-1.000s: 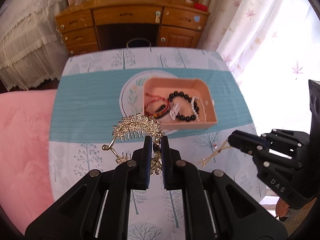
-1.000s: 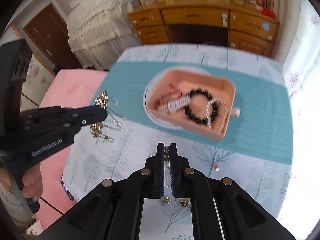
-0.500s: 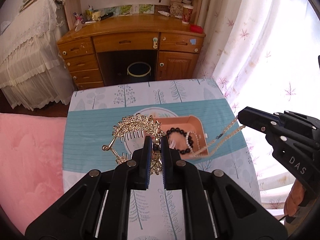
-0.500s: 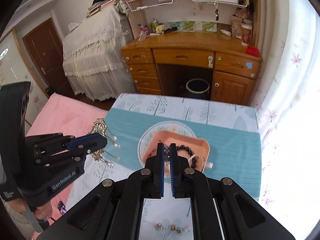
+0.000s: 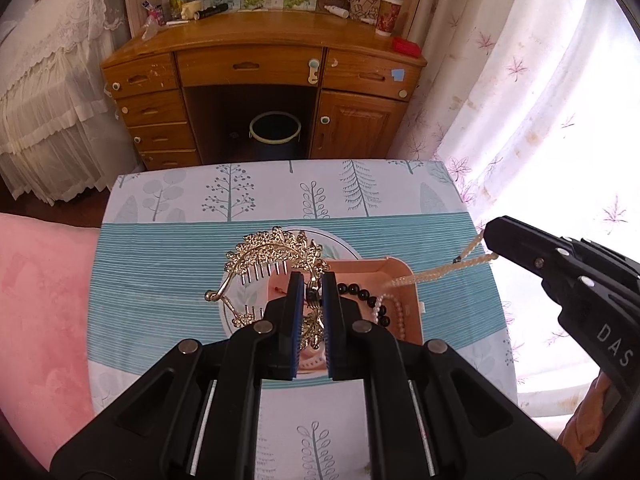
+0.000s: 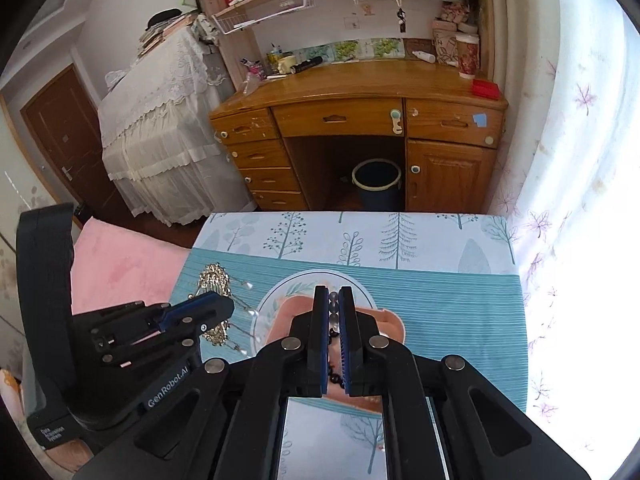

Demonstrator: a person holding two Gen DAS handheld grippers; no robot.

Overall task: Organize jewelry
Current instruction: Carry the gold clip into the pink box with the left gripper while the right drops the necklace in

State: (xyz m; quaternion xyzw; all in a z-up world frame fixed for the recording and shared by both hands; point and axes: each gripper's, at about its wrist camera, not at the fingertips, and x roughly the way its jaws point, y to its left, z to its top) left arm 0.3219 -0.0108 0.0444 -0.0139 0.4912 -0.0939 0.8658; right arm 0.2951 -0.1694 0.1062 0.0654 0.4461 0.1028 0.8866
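Observation:
My left gripper [image 5: 308,280] is shut on a gold filigree hair comb [image 5: 264,252], held in the air over the left side of the pink tray [image 5: 400,266]. The tray holds a black bead bracelet [image 5: 360,292] and a pearl bracelet [image 5: 394,308]. My right gripper [image 5: 490,236] is shut on a pale beaded necklace [image 5: 440,272] that slants down into the tray's right corner. In the right wrist view, beads of the necklace [image 6: 333,308] show between the right gripper's [image 6: 333,292] pads above the tray [image 6: 386,316]. The left gripper [image 6: 224,308] hangs at the left with the gold comb [image 6: 214,280].
The tray sits on a small table under a teal and white tree-print cloth [image 5: 168,264]. A pink bed [image 5: 40,300] lies to the left and a bright curtain [image 5: 540,120] to the right. Beyond stand a wooden desk [image 5: 260,64] and a dark bin [image 5: 275,132].
Both grippers have risen and drawn back from the table. The necklace came up off the cloth and now hangs from the right gripper into the tray. The comb stays gripped.

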